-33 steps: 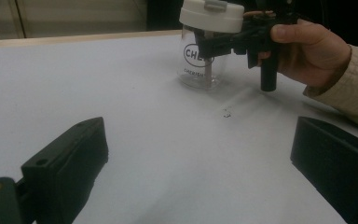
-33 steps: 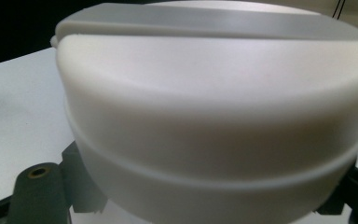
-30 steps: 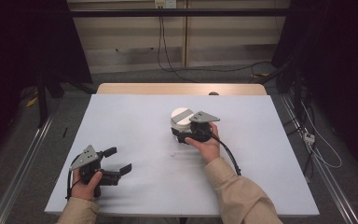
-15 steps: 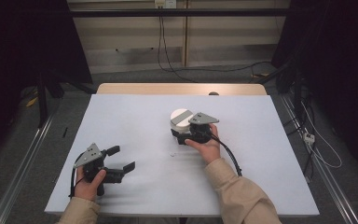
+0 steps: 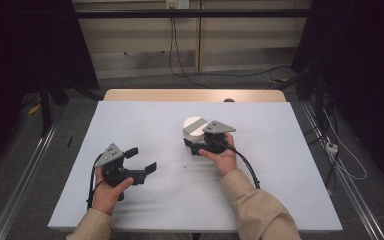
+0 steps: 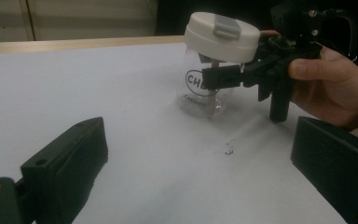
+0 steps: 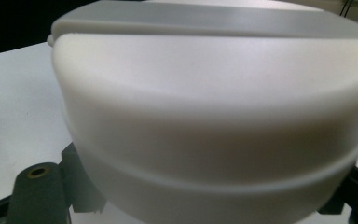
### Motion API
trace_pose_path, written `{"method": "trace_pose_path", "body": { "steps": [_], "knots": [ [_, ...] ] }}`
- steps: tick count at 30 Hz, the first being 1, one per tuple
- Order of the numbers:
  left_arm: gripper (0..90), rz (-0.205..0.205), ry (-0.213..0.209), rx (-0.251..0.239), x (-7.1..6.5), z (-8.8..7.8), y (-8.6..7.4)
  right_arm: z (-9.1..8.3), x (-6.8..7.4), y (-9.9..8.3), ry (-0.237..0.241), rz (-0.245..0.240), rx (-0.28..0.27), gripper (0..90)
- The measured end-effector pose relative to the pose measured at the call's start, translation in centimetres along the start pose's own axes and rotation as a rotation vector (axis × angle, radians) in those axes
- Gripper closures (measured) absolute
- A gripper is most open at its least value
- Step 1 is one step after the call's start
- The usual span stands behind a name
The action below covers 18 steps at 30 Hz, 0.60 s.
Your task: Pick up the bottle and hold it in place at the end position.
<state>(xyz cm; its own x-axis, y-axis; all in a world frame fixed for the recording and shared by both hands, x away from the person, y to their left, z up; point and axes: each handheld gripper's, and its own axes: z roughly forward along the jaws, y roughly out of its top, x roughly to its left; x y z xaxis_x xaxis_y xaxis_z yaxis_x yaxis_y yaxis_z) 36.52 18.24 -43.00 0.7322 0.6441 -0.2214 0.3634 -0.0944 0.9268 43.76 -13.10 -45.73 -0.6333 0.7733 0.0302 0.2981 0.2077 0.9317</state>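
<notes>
Clear jar [image 6: 204, 91] with white lid [image 6: 222, 36], right gripper [image 6: 216, 77] clamped on it

The left gripper [image 5: 141, 160] is being carried across the white table [image 5: 145, 125] from its near left part toward the middle, and is being lifted slightly off the surface. The gap between it and the lidded clear jar [image 5: 195, 128] is being narrowed, though the two are kept well apart. The left hand [image 5: 107, 187] and its forearm are being drawn further into the high view along with it. Its jaws are being kept spread, with nothing between them.
</notes>
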Motion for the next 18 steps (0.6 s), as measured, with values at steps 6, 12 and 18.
{"method": "trace_pose_path", "body": {
  "steps": [6,12,18],
  "knots": [
    [5.7,-0.011,-0.016,-0.007,-0.6,1.3,1.0,0.0,0.0,0.0,0.000,0.001,0.002,18.6],
    [11.5,0.012,-0.031,0.010,-1.1,2.6,2.0,0.0,0.0,0.0,0.000,0.001,0.003,18.7],
    [16.2,-0.007,-0.025,0.035,-1.2,3.5,2.7,0.0,0.0,0.0,-0.001,0.001,0.004,18.7]
  ]
}}
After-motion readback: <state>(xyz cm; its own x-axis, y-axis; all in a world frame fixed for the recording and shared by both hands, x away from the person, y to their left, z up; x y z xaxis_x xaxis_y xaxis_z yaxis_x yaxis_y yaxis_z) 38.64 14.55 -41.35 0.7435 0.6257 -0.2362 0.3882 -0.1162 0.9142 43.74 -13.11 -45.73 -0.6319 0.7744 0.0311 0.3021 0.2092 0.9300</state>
